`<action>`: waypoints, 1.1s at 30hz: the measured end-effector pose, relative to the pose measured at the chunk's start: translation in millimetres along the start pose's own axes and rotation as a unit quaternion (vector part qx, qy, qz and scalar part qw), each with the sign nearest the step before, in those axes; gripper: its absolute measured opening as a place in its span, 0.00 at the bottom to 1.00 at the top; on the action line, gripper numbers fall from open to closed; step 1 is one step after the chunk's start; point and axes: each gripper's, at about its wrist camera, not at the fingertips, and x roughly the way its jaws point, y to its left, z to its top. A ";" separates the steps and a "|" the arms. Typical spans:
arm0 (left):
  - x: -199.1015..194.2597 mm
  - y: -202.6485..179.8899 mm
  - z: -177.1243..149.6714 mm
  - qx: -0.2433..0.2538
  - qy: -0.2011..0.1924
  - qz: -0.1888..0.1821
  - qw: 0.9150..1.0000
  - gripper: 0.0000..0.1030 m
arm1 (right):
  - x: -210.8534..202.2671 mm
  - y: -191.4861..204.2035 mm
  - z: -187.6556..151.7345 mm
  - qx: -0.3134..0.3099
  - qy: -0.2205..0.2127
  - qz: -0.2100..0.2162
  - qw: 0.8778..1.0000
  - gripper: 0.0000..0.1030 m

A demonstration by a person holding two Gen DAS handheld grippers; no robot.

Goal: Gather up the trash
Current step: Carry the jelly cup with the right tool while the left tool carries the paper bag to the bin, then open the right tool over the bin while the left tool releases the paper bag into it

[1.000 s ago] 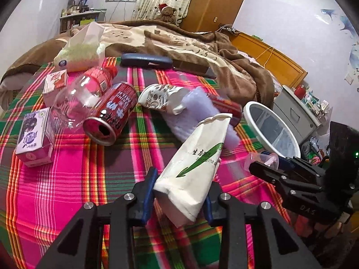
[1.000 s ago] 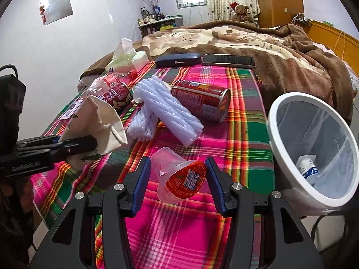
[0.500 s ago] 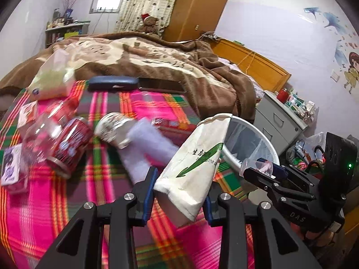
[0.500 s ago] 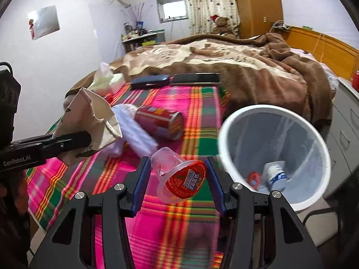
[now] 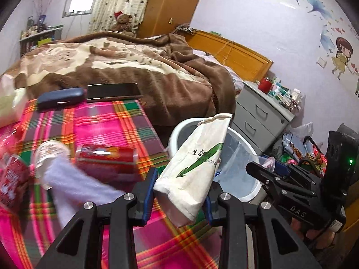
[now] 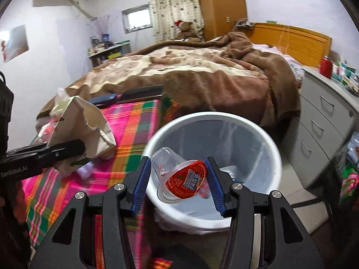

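Observation:
My left gripper [image 5: 180, 192] is shut on a white paper bag [image 5: 197, 163] with a green arrow, held near the rim of the white trash bin [image 5: 177, 134]. My right gripper [image 6: 177, 179] is shut on a clear plastic cup with a red lid [image 6: 179, 174], held over the open trash bin [image 6: 224, 117] beside the bed. The bin has a clear liner and some trash inside. In the right wrist view the left gripper [image 6: 74, 149] and its paper bag [image 6: 83, 123] are at the left. In the left wrist view the right gripper [image 5: 258, 168] is at the right.
On the plaid cover [image 5: 107, 121] lie a red can [image 5: 107, 157], a white foam sheet [image 5: 74, 186], a second red can [image 5: 13, 179], a dark case [image 5: 60, 96] and a phone [image 5: 112, 90]. A grey drawer cabinet [image 6: 323, 121] stands right of the bin.
Both grippers have swung right, away from the plaid cover and to the trash bin. The cup is now over the bin opening and the paper bag is at its rim.

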 end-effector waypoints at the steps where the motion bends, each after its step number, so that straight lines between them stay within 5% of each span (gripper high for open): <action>1: 7.0 -3.8 2.3 0.000 0.005 -0.003 1.000 0.35 | 3.6 -6.9 1.1 0.004 0.002 -0.009 1.000 0.50; 18: 96.0 -50.2 20.7 0.031 0.063 -0.015 0.997 0.35 | 34.8 -58.5 -7.6 0.040 0.057 -0.045 0.997 0.50; 20: 96.8 -51.7 20.4 0.028 0.060 -0.017 0.998 0.36 | 36.5 -62.1 -8.2 0.045 0.063 -0.044 0.996 0.56; 24: 96.1 -50.8 21.0 0.020 0.056 -0.023 0.998 0.60 | 36.0 -67.0 -8.5 0.057 0.060 -0.039 0.996 0.64; 33: 75.7 -42.7 19.4 0.014 0.041 -0.021 0.999 0.60 | 27.8 -61.6 -6.9 0.059 0.049 -0.043 0.996 0.65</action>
